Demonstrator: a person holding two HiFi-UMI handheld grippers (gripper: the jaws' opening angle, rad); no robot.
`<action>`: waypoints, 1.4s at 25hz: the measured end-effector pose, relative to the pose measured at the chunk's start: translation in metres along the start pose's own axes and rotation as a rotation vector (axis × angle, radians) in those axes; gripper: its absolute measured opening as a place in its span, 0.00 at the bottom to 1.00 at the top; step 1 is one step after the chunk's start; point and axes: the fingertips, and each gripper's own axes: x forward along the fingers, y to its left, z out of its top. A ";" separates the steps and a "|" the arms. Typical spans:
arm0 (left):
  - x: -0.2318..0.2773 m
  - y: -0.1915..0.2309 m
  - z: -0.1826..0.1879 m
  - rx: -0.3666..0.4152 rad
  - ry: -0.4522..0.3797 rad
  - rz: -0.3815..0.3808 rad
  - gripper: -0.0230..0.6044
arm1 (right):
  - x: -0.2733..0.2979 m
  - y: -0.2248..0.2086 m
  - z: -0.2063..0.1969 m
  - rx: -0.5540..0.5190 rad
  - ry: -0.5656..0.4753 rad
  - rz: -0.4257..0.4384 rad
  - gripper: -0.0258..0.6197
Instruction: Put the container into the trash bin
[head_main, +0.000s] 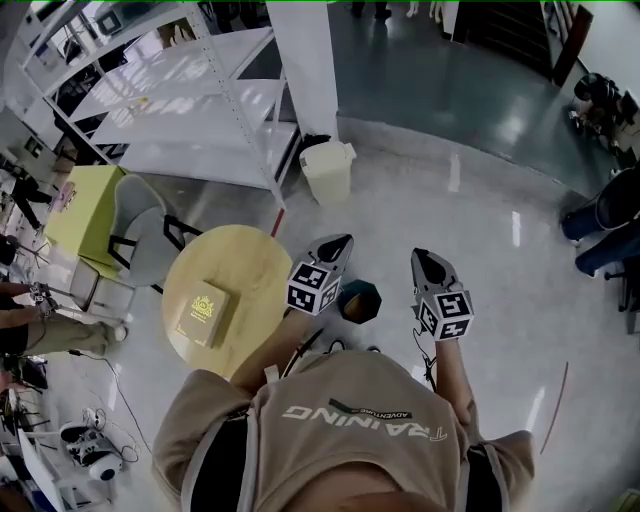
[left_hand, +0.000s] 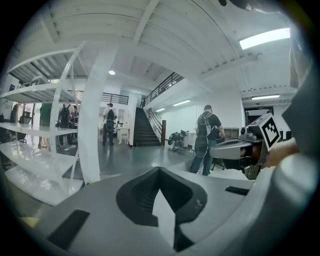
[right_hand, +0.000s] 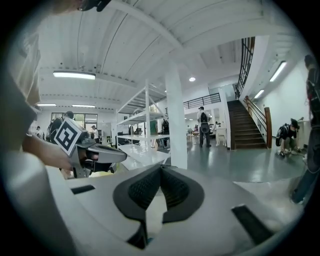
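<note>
A flat yellow container (head_main: 203, 313) lies on a round yellow table (head_main: 250, 262) at my lower left. A white trash bin (head_main: 327, 172) with a dark liner stands on the floor by a white pillar, beyond the table. My left gripper (head_main: 339, 241) hangs in the air over the table's right edge, jaws closed tip to tip on nothing (left_hand: 159, 170). Parallel to it on the right, the right gripper (head_main: 421, 256) is also shut and empty (right_hand: 161, 167). Both point ahead, away from the container. Neither gripper view shows the container or the bin.
A dark teal pot-like object (head_main: 358, 300) sits on the floor between the grippers. White shelving (head_main: 190, 90) stands at the back left, with a grey chair (head_main: 140, 235) and a green block (head_main: 85, 212) left of the table. People stand at the far right (head_main: 600, 230).
</note>
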 end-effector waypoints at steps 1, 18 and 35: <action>-0.001 0.001 0.006 0.001 -0.010 0.000 0.05 | -0.001 0.001 0.005 -0.009 -0.008 -0.002 0.04; -0.009 0.005 0.043 0.039 -0.076 0.035 0.05 | -0.007 0.005 0.039 -0.022 -0.052 -0.029 0.04; -0.004 0.015 0.030 0.005 -0.061 0.033 0.05 | 0.004 0.007 0.019 -0.017 -0.024 -0.015 0.04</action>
